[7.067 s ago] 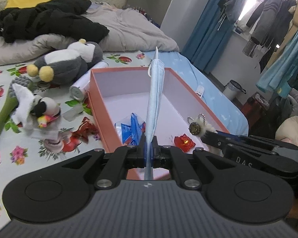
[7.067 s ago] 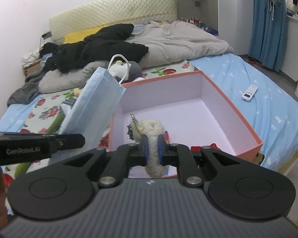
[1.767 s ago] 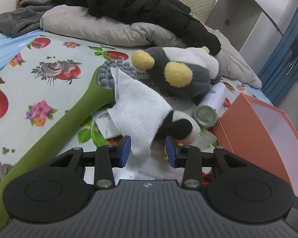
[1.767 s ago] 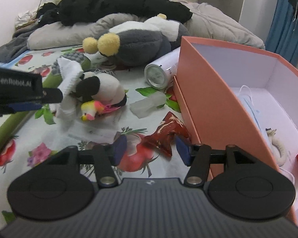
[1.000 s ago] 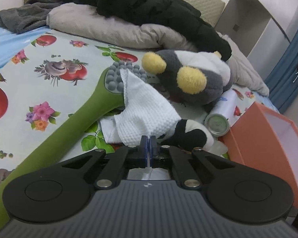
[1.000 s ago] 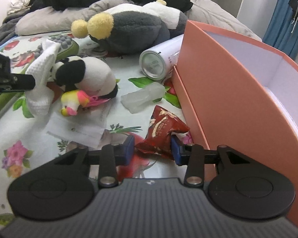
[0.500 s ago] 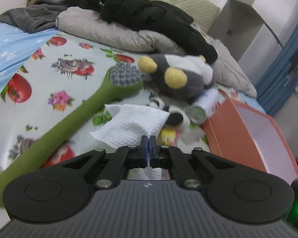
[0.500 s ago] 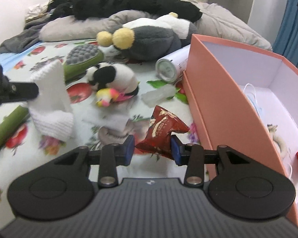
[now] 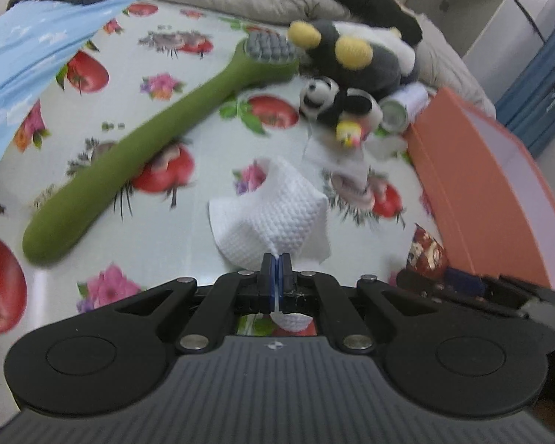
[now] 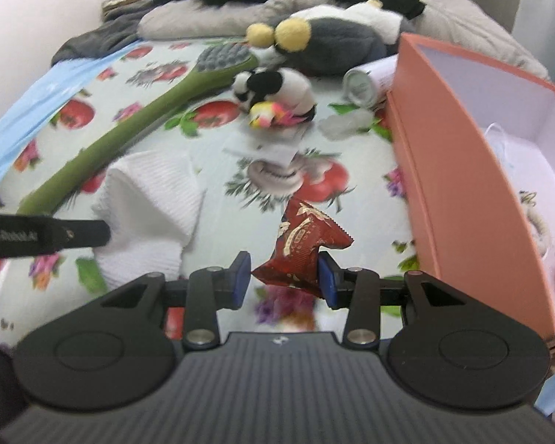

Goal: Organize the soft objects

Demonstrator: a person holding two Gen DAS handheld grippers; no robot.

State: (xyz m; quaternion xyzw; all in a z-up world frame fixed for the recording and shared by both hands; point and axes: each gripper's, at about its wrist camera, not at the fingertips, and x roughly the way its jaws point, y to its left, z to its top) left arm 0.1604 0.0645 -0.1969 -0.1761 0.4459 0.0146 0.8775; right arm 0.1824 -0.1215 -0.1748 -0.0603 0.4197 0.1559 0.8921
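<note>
A white waffle-textured cloth (image 9: 273, 214) is pinched between the fully closed jaws of the left gripper (image 9: 275, 264) and held clear of the fruit-and-flower printed sheet (image 9: 188, 222). A crinkled red foil snack packet (image 10: 301, 244) is clamped by the right gripper (image 10: 283, 273), jaws part-way apart (pads pressed on both sides). The open salmon-pink cardboard box (image 10: 444, 170) is seen just to the right. Farther off, a long green massage brush (image 9: 151, 137), a small black-and-white plush (image 10: 273, 90) and a larger grey plush with yellow pompoms (image 10: 325, 42) are noted.
</note>
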